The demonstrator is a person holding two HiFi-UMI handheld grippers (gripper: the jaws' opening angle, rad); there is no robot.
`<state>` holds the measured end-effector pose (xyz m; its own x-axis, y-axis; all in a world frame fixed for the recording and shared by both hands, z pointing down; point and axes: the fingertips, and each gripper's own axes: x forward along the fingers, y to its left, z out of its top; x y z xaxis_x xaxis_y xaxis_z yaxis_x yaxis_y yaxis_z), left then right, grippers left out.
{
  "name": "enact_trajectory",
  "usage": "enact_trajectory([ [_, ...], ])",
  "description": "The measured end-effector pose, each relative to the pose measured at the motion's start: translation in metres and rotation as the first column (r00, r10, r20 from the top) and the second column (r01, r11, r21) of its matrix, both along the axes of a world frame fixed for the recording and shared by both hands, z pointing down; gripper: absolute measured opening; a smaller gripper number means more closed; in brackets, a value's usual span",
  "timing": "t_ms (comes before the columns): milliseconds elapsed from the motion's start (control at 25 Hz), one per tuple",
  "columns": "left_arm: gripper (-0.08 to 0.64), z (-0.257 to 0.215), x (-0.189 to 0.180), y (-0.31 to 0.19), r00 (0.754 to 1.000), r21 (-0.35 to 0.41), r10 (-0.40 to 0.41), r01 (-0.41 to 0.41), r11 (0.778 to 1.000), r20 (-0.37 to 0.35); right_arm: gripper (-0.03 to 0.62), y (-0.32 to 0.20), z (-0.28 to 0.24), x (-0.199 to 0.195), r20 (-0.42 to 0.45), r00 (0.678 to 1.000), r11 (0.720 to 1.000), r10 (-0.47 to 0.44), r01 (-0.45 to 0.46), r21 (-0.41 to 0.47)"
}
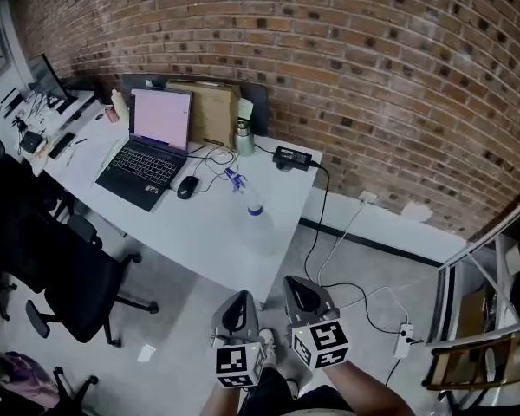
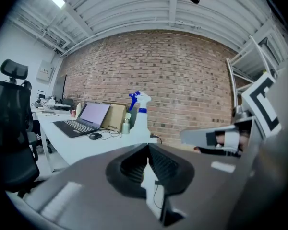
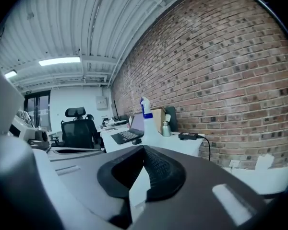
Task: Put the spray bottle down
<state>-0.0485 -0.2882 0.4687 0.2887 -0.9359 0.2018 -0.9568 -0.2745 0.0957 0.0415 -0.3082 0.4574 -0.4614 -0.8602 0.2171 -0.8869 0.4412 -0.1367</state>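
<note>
- Nearest us, the left gripper (image 1: 240, 302) and right gripper (image 1: 300, 286) hang side by side, beyond the near corner of the tabletop (image 1: 199, 228).
- The spray bottle (image 1: 255, 222) stands upright by the tabletop's right edge, close to that corner and well apart from both grippers.
- We judge the put-down done. To finish well, we draw away level and never swing toward the bottle.
- Left fingers (image 2: 165, 166) are pressed together and empty; right fingers (image 3: 158, 169) are likewise clenched on nothing.

brick wall (image 1: 373, 68): rough, matt | tabletop (image 1: 204, 232): smooth white, faint sheen | spray bottle (image 1: 256, 222): translucent plastic, blue plastic trigger | flask (image 1: 243, 137): dull metal | box (image 1: 210, 111): plain brown cardboard | office chair (image 1: 69, 284): black cloth | right tongs (image 3: 144, 148): ribbed matt black pads (image 3: 159, 167)
</note>
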Motion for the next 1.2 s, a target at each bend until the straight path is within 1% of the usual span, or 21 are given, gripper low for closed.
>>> enact_trajectory([
  [200,0.008,-0.013,0.008,0.035,1.000,0.007,-0.005,0.004,1.000,0.004,0.000,0.044,-0.012,0.000,0.018,1.000,1.000,-0.021,0.021,0.008],
  [480,0.008,-0.027,0.012,0.066,1.000,0.020,-0.008,0.008,1.000,0.014,-0.002,0.083,-0.021,-0.003,-0.015,0.999,0.998,-0.047,0.048,0.037],
  [680,0.008,-0.036,0.013,0.079,1.000,0.036,-0.002,0.002,0.999,0.020,-0.002,0.098,-0.026,-0.007,-0.019,0.998,0.997,-0.064,0.065,0.052],
  [960,0.008,-0.050,0.017,0.083,1.000,0.062,-0.005,0.004,0.998,0.029,-0.002,0.105,-0.033,-0.011,-0.031,0.996,0.994,-0.087,0.089,0.059],
  [1200,0.008,-0.052,0.018,0.084,0.999,0.062,-0.008,0.006,0.998,0.043,-0.002,0.107,-0.036,-0.010,-0.039,0.995,0.993,-0.097,0.099,0.060],
])
